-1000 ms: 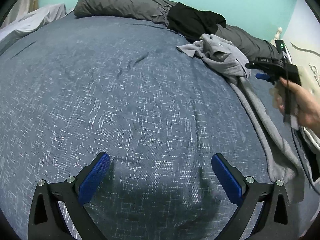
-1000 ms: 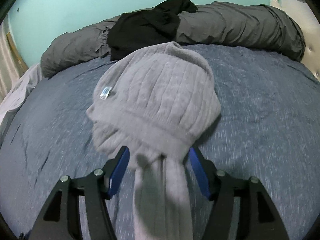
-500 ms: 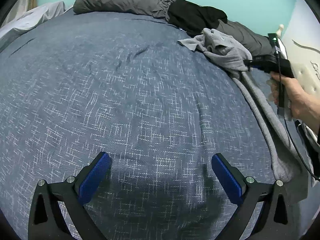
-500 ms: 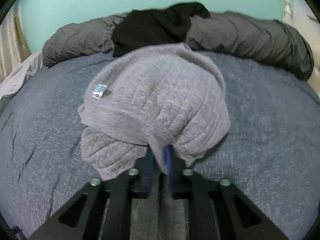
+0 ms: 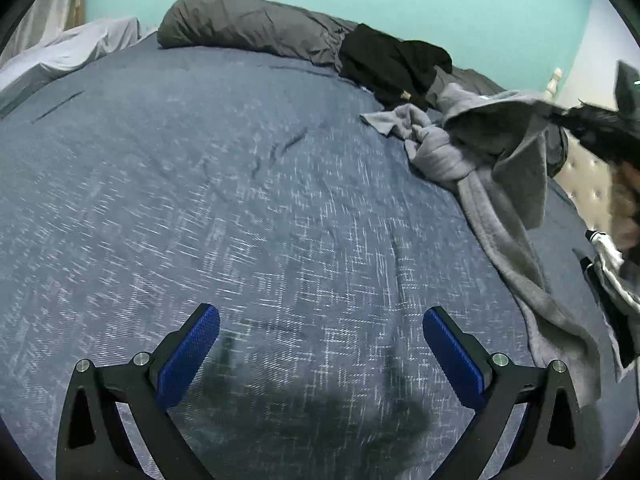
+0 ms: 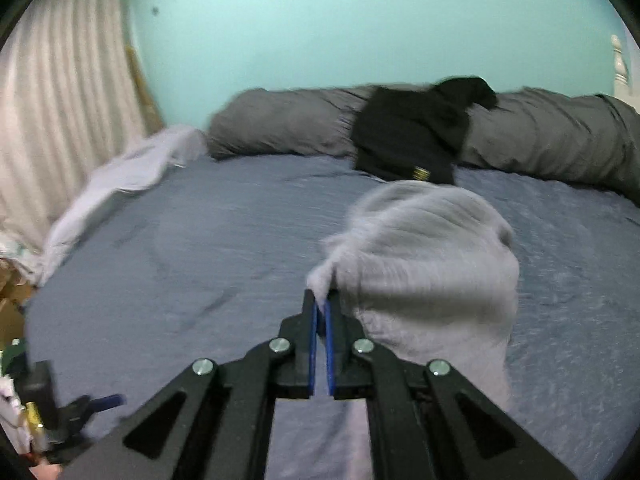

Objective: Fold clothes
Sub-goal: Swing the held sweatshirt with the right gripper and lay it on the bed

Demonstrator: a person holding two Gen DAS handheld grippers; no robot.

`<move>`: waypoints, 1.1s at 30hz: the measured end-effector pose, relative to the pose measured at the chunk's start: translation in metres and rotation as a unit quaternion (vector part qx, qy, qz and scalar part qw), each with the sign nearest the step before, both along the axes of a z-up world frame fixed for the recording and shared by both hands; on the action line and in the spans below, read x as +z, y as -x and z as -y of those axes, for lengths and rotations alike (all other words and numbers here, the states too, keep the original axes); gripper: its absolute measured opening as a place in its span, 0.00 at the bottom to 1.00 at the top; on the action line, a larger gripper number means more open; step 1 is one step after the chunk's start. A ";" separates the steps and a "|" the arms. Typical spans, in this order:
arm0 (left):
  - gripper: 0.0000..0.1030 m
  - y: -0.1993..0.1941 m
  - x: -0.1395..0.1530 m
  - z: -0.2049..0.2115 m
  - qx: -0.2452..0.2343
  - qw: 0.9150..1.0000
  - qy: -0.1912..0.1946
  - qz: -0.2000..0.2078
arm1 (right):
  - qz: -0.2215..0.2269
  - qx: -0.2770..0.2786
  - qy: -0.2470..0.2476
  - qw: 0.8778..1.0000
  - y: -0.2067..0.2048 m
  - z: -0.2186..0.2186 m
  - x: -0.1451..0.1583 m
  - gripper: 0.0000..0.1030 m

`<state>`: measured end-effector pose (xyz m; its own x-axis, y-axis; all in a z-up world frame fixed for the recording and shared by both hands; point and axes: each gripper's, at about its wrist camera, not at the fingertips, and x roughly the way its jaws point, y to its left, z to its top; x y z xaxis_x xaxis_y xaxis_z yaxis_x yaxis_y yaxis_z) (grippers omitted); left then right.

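A grey knit garment (image 6: 424,264) hangs bunched from my right gripper (image 6: 321,305), whose blue pads are shut on a pinch of its edge. In the left wrist view the same grey garment (image 5: 492,168) trails down the right side of the blue bedspread (image 5: 224,184), one end lifted by the blurred right gripper (image 5: 560,118) at the far right. My left gripper (image 5: 320,328) stands open above bare bedspread, well to the left of the garment, with nothing between its fingers.
A black garment (image 6: 416,132) lies on a long grey rolled duvet (image 6: 280,124) at the far side of the bed. A white sheet (image 6: 120,184) and curtain (image 6: 60,120) are at the left. A tufted headboard (image 5: 588,172) and a person's striped sleeve (image 5: 612,264) are at the right.
My right gripper went from open around the grey garment to shut on it, then lifted it up off the bed and swung. The left gripper stayed open and shifted only a little.
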<state>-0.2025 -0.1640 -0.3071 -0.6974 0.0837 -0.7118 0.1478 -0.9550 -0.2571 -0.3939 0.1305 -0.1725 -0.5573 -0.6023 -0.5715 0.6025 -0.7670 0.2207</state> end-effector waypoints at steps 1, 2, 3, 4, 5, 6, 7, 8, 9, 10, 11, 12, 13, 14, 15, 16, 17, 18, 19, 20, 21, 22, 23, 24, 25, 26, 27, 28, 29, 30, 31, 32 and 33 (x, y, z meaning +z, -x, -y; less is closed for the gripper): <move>1.00 -0.004 0.003 0.002 0.001 1.000 0.003 -0.004 | 0.002 0.008 0.011 1.000 -0.011 0.002 0.007 0.03; 1.00 -0.008 0.006 0.004 0.001 1.000 0.005 -0.007 | 0.004 0.014 0.020 1.000 -0.022 0.004 0.014 0.03; 1.00 -0.011 0.008 0.006 0.002 1.000 0.007 -0.010 | 0.004 0.020 0.029 0.999 -0.032 0.006 0.020 0.03; 1.00 -0.015 0.010 0.008 0.002 1.000 0.007 -0.013 | 0.005 0.027 0.037 0.999 -0.043 0.008 0.026 0.03; 1.00 -0.018 0.013 0.011 0.003 1.000 0.006 -0.016 | 0.010 0.034 0.044 0.998 -0.052 0.012 0.031 0.03; 1.00 -0.022 0.015 0.014 0.004 1.000 0.005 -0.018 | 0.014 0.042 0.046 0.998 -0.063 0.018 0.032 0.03; 1.00 -0.025 0.018 0.016 0.006 1.000 0.004 -0.020 | 0.017 0.049 0.044 0.998 -0.070 0.026 0.032 0.03; 1.00 -0.029 0.021 0.019 0.007 1.000 0.004 -0.023 | 0.024 0.057 0.042 0.997 -0.077 0.035 0.030 0.03; 1.00 -0.033 0.023 0.022 0.009 1.000 0.004 -0.026 | 0.032 0.064 0.045 0.996 -0.087 0.044 0.024 0.03; 1.00 -0.036 0.026 0.025 0.010 0.999 0.003 -0.030 | 0.043 0.071 0.052 0.995 -0.095 0.052 0.018 0.03; 1.00 -0.040 0.028 0.028 0.010 0.999 0.003 -0.034 | 0.052 0.077 0.057 0.994 -0.099 0.058 0.012 0.03; 1.00 -0.044 0.031 0.031 0.010 0.999 0.003 -0.038 | 0.060 0.084 0.059 0.993 -0.105 0.068 0.005 0.03; 1.00 -0.049 0.032 0.035 0.011 0.999 0.004 -0.041 | 0.073 0.095 0.060 0.991 -0.111 0.079 -0.003 0.03; 1.00 -0.054 0.034 0.039 0.012 0.999 0.004 -0.043 | 0.087 0.107 0.061 0.989 -0.117 0.090 -0.012 0.03; 1.00 -0.058 0.035 0.042 0.013 0.999 0.004 -0.045 | 0.098 0.114 0.055 0.987 -0.122 0.098 -0.021 0.03; 1.00 -0.060 0.035 0.047 0.016 0.999 0.005 -0.044 | 0.108 0.120 0.047 0.986 -0.126 0.105 -0.029 0.03; 1.00 -0.062 0.034 0.051 0.020 0.999 0.005 -0.044 | 0.118 0.125 0.039 0.984 -0.131 0.113 -0.036 0.03; 1.00 -0.064 0.034 0.056 0.023 0.999 0.005 -0.043 | 0.129 0.130 0.031 0.983 -0.135 0.120 -0.044 0.03; 1.00 -0.066 0.033 0.060 0.027 0.999 0.004 -0.041 | 0.139 0.135 0.023 0.981 -0.139 0.127 -0.052 0.07; 1.00 -0.067 0.031 0.064 0.031 0.999 0.003 -0.040 | 0.145 0.130 0.009 0.981 -0.142 0.131 -0.059 0.07; 1.00 -0.068 0.030 0.068 0.034 0.999 0.000 -0.038 | 0.146 0.121 -0.006 0.982 -0.144 0.131 -0.065 0.07; 1.00 -0.068 0.030 0.070 0.035 0.999 -0.003 -0.037 | 0.143 0.115 -0.014 0.983 -0.147 0.128 -0.068 0.08; 1.00 -0.068 0.030 0.072 0.035 0.999 -0.006 -0.036 | 0.140 0.109 -0.019 0.984 -0.150 0.124 -0.070 0.10; 1.00 -0.068 0.029 0.073 0.035 0.999 -0.009 -0.036 | 0.135 0.106 -0.020 0.985 -0.153 0.118 -0.070 0.11; 1.00 -0.067 0.030 0.073 0.034 0.999 -0.011 -0.035 | 0.130 0.106 -0.019 0.986 -0.155 0.112 -0.069 0.13; 1.00 -0.066 0.030 0.073 0.032 0.999 -0.011 -0.036 | 0.126 0.103 -0.018 0.987 -0.156 0.103 -0.067 0.14; 1.00 -0.065 0.031 0.071 0.029 0.999 -0.011 -0.038 | 0.121 0.098 -0.018 0.988 -0.157 0.093 -0.064 0.14; 1.00 -0.063 0.031 0.070 0.027 0.999 -0.010 -0.038 | 0.115 0.090 -0.017 0.989 -0.157 0.082 -0.061 0.15; 1.00 -0.061 0.031 0.068 0.024 0.999 -0.009 -0.038 | 0.108 0.080 -0.017 0.991 -0.157 0.069 -0.059 0.17; 1.00 -0.060 0.031 0.066 0.022 0.999 -0.008 -0.037 | 0.102 0.069 -0.016 0.992 -0.157 0.057 -0.057 0.19; 1.00 -0.058 0.030 0.064 0.019 0.999 -0.007 -0.036 | 0.095 0.052 -0.010 0.994 -0.153 0.042 -0.053 0.20; 1.00 -0.057 0.030 0.061 0.017 0.999 -0.007 -0.035 | 0.090 0.032 -0.003 0.995 -0.148 0.027 -0.049 0.23; 1.00 -0.056 0.029 0.059 0.015 0.999 -0.005 -0.034 | 0.088 0.017 0.008 0.996 -0.143 0.017 -0.045 0.26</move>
<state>-0.1470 -0.2234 -0.2776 -0.7468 0.0694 -0.6614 0.1577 -0.9477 -0.2775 -0.2511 0.1139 -0.2177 -0.4289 -0.6295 -0.6479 0.5791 -0.7421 0.3376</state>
